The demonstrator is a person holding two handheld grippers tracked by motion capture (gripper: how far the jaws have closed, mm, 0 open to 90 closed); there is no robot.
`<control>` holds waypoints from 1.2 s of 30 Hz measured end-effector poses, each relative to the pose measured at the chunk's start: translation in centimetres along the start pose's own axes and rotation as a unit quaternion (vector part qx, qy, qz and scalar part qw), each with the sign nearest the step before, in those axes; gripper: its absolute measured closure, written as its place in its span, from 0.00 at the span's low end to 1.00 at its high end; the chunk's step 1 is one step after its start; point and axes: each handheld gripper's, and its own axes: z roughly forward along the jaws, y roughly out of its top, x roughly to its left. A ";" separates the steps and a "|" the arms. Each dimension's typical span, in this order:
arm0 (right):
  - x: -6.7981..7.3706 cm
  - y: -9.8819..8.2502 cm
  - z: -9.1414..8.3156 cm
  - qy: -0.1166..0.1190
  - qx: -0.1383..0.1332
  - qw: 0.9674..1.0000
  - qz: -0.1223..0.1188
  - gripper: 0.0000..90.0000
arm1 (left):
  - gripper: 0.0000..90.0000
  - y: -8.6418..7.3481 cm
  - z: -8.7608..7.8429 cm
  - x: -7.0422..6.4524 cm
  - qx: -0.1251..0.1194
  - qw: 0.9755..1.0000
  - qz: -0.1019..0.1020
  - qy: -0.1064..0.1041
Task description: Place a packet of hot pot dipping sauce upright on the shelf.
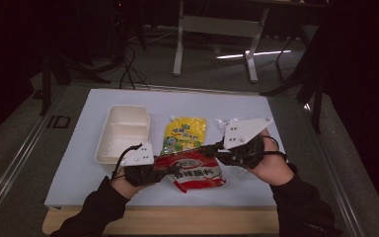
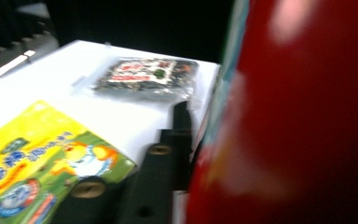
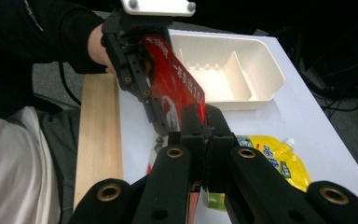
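You are clamping the red packet (image 1: 196, 171) with both tongs: your left gripper (image 1: 164, 169) is pinching its left end, your right gripper (image 1: 208, 149) its right edge, lifting it over the near table (image 1: 79, 163), just near the yellow pouch (image 1: 185, 134), right of the cream tray (image 1: 123, 132).

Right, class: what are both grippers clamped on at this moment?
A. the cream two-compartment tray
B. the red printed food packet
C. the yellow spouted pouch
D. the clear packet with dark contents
B: the left gripper and the right gripper each pinch an end of the red printed food packet, lifted off the white table.
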 end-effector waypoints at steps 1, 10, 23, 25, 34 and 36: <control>-0.1 -0.2 0.0 -0.004 0.002 1.000 0.002 0.99 | 1.00 0.1 0.1 -0.2 0.009 1.000 0.008 0.000; -0.3 -1.2 -0.2 -0.003 -0.002 1.000 0.012 0.98 | 1.00 0.5 0.0 -0.4 0.021 1.000 0.016 0.007; -1.0 -4.5 1.4 0.011 0.002 0.998 0.055 0.71 | 1.00 0.9 -0.2 -0.6 0.016 1.000 0.001 -0.006; -1.1 -5.3 1.8 0.016 0.007 0.998 0.066 0.69 | 1.00 1.0 -0.4 -0.6 0.012 1.000 -0.003 -0.007; -1.2 -7.1 3.8 0.048 0.025 0.995 0.082 0.85 | 1.00 1.6 -0.2 -1.0 0.004 1.000 -0.001 -0.006; -1.1 -7.2 4.0 0.052 0.031 0.995 0.080 0.85 | 1.00 1.6 -0.2 -1.0 0.004 1.000 -0.001 -0.006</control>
